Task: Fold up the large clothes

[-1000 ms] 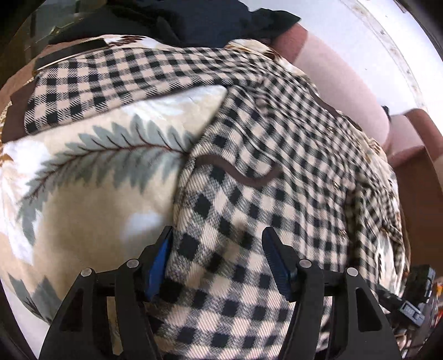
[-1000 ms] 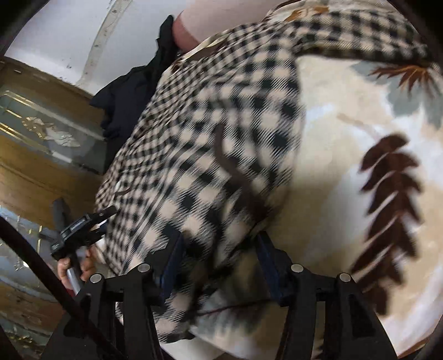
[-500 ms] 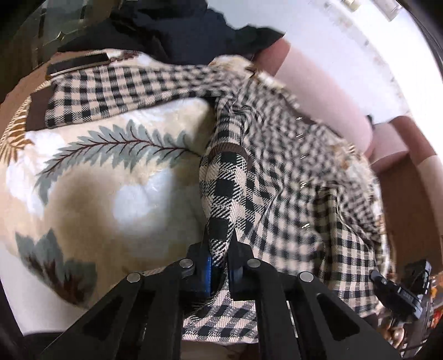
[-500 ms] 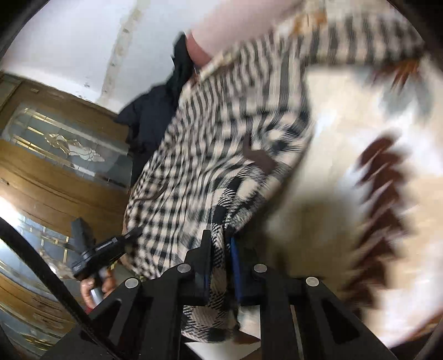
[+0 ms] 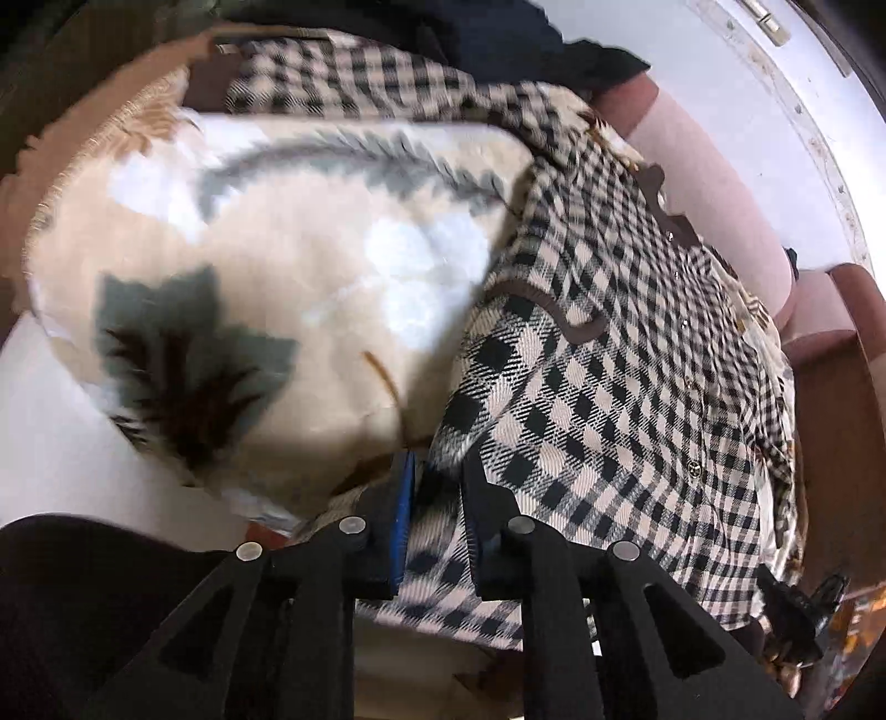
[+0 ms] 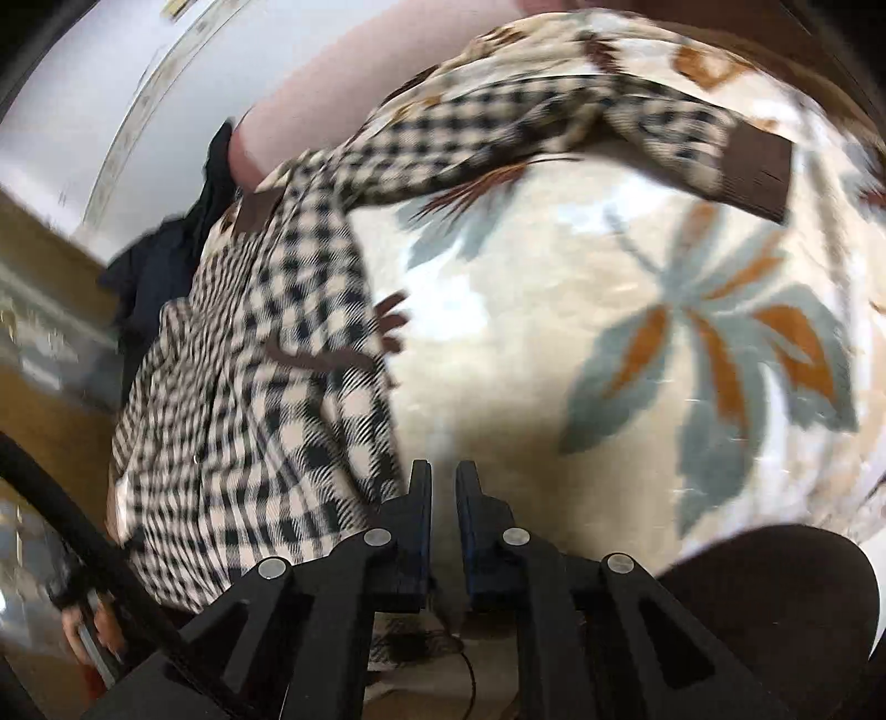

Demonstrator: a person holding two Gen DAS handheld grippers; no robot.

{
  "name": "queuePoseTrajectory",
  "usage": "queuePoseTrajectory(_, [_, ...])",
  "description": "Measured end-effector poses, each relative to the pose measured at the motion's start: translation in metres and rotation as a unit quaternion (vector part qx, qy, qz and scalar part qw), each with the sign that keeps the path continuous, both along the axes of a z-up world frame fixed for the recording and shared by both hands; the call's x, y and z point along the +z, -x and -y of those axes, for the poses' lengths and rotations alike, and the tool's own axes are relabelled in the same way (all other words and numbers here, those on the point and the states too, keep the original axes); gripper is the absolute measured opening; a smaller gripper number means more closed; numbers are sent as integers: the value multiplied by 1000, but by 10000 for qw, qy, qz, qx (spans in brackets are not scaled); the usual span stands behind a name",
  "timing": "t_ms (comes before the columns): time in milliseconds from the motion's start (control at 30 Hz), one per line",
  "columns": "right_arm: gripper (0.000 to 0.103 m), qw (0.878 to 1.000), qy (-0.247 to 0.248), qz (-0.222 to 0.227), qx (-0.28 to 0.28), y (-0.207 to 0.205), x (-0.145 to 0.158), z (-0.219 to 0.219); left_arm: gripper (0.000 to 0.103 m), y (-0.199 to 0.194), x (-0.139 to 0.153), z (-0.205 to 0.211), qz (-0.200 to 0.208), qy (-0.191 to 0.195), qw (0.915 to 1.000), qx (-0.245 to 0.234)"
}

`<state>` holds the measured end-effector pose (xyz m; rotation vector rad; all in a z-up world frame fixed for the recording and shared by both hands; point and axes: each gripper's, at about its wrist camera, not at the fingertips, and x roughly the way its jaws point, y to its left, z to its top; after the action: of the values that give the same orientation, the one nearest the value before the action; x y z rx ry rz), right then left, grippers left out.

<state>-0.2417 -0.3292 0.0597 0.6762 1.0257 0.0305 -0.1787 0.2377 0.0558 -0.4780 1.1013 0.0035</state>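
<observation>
A black-and-cream checked shirt (image 5: 609, 387) with brown trim lies spread over a cream blanket with leaf prints (image 5: 266, 266). My left gripper (image 5: 434, 498) is shut on the shirt's near hem, with cloth between its jaws. In the right wrist view the shirt (image 6: 266, 399) lies to the left, one sleeve with a brown cuff (image 6: 753, 166) stretched across the blanket (image 6: 637, 332). My right gripper (image 6: 443, 493) is nearly shut with a narrow gap and nothing visibly held, just right of the shirt's edge.
A pink sofa back (image 5: 709, 166) runs behind the blanket, with dark clothes (image 5: 498, 39) heaped at its far end. A wooden door with glass (image 6: 44, 343) stands to the left. The white wall (image 5: 720, 83) is behind.
Both grippers closed on the shirt's hem half a second ago. Now the right gripper has come off the shirt and moved right over the blanket. The left still holds the hem.
</observation>
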Motion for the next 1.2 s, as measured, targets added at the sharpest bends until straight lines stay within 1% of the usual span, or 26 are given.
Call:
queuePoseTrajectory(33, [14,10000,35,18,-59,0,4,3,16,4,10,3,99,-236,9997,-56])
queuePoseTrajectory(67, [15,9999,132,48,-76,0,9,4,22,9,16,6,162,-462,9988,-93])
queuePoseTrajectory(100, [19,9995,286,85,-52,-3,14,3,27,11,27,11,249,-772,9966,-120])
queuePoseTrajectory(133, [28,9989,444,117,13,-7,20,-1,38,13,33,14,334,-914,9952,-139])
queuePoseTrajectory(167, [34,9981,598,137,93,-11,25,-6,44,14,40,18,444,-1003,9938,-173])
queuePoseTrajectory(200, [41,9963,819,151,193,-18,32,-17,47,14,47,24,581,-1056,9924,-233])
queuePoseTrajectory(267, [41,9929,1111,188,370,-30,39,-37,53,9,56,36,738,-1131,9903,-322])
queuePoseTrajectory(300, [41,9903,1281,207,496,-39,44,-50,53,1,59,47,828,-1213,9884,-387])
queuePoseTrajectory(433, [41,9834,1601,294,799,-68,53,-86,54,-22,64,72,922,-1493,9824,-636])
queuePoseTrajectory(533, [41,9780,1806,302,999,-88,61,-114,54,-37,69,89,1020,-1531,9800,-759])
queuePoseTrajectory(567, [42,9768,1824,315,1073,-93,64,-121,56,-41,70,93,1044,-1541,9795,-771])
queuePoseTrajectory(600, [46,9746,1890,328,1156,-99,68,-129,56,-46,72,97,1058,-1558,9790,-775])
queuePoseTrajectory(633, [53,9724,1981,323,1190,-103,70,-135,57,-49,73,100,1053,-1565,9790,-776])
queuePoseTrajectory(667, [55,9691,2120,301,1228,-108,71,-141,57,-53,73,103,1041,-1566,9790,-784])
queuePoseTrajectory(733, [57,9622,2369,265,1315,-122,70,-151,57,-58,78,108,1004,-1568,9791,-818])
queuePoseTrajectory(767, [57,9609,2423,262,1316,-126,68,-152,57,-59,80,111,941,-1591,9794,-810])
queuePoseTrajectory(800, [57,9604,2460,223,1289,-132,66,-152,57,-60,88,114,792,-1545,9815,-802])
queuePoseTrajectory(867, [57,9651,2315,163,1215,-139,63,-148,57,-57,106,119,715,-1208,9859,-915])
queuePoseTrajectory(900, [57,9670,2246,147,1193,-142,62,-147,57,-53,125,125,679,-945,9876,-1053])
queuePoseTrajectory(933, [57,9686,2189,117,1176,-143,61,-144,58,-50,140,130,670,-798,9878,-1157])
queuePoseTrajectory(967, [57,9688,2182,101,1170,-144,60,-142,64,-45,157,136,699,-651,9870,-1291])
queuePoseTrajectory(1033, [57,9680,2227,68,1157,-144,57,-138,73,-36,195,152,839,-441,9827,-1589])
queuePoseTrajectory(1067, [57,9672,2268,21,1142,-143,55,-135,74,-31,210,160,912,-407,9800,-1721])
queuePoseTrajectory(1100, [57,9670,2290,-43,1115,-143,52,-133,74,-22,231,174,1077,-449,9731,-1987])
queuePoseTrajectory(1167, [57,9684,2265,-217,1023,-142,46,-123,75,-11,253,192,1372,-656,9604,-2335])
queuePoseTrajectory(1200, [57,9694,2233,-291,977,-141,44,-118,75,-2,265,206,1607,-862,9500,-2532])
